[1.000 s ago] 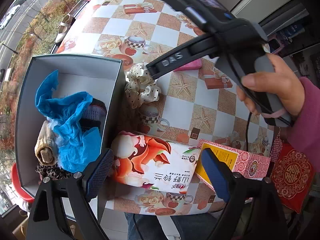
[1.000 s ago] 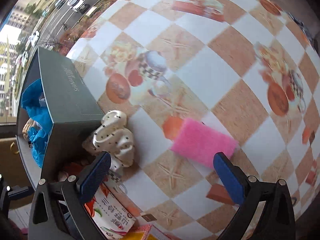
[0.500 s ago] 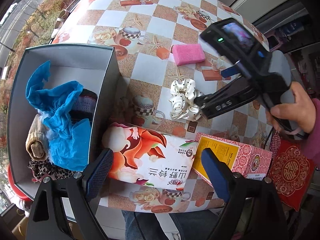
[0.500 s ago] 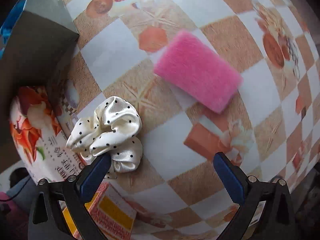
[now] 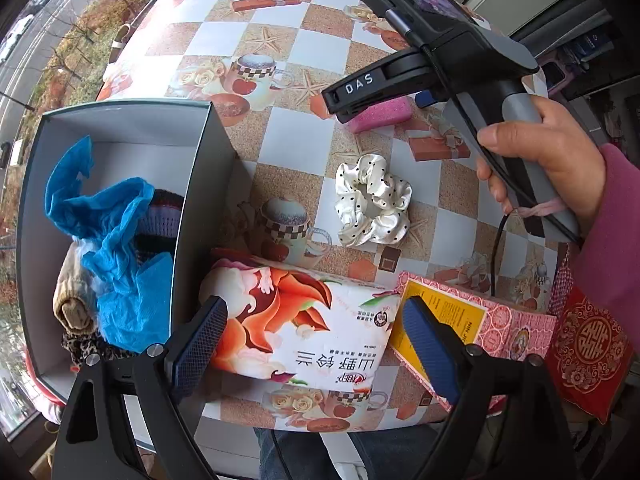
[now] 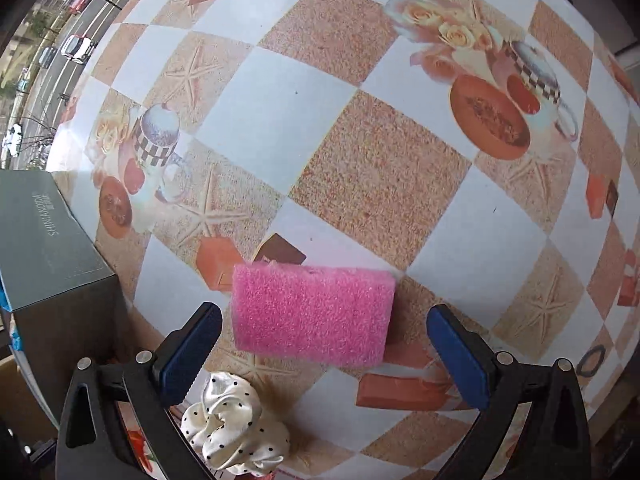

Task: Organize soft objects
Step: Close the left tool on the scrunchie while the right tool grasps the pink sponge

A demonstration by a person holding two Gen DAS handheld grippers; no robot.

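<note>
A pink sponge point(image 6: 312, 314) lies flat on the checkered tablecloth, between the tips of my open right gripper point(image 6: 324, 356); it also shows in the left wrist view point(image 5: 380, 114), partly under that gripper's body. A cream polka-dot scrunchie point(image 5: 373, 199) lies on the table, just below the right gripper point(image 6: 236, 428). A grey open box point(image 5: 208, 144) at the left holds blue crumpled cloth point(image 5: 112, 236), a beige roll and dark knitwear. My left gripper point(image 5: 316, 344) is open and empty above a floral tissue pack point(image 5: 304, 328).
A pink and yellow carton point(image 5: 476, 320) lies right of the tissue pack. A red embroidered pouch point(image 5: 588, 348) sits at the table's right edge. The box's grey outer wall point(image 6: 48, 248) stands left of the right gripper. The table's near edge runs below the tissue pack.
The right gripper has let go of the scrunchie, which now lies on the table, and has moved away from the box to straddle the pink sponge. The left gripper has barely moved.
</note>
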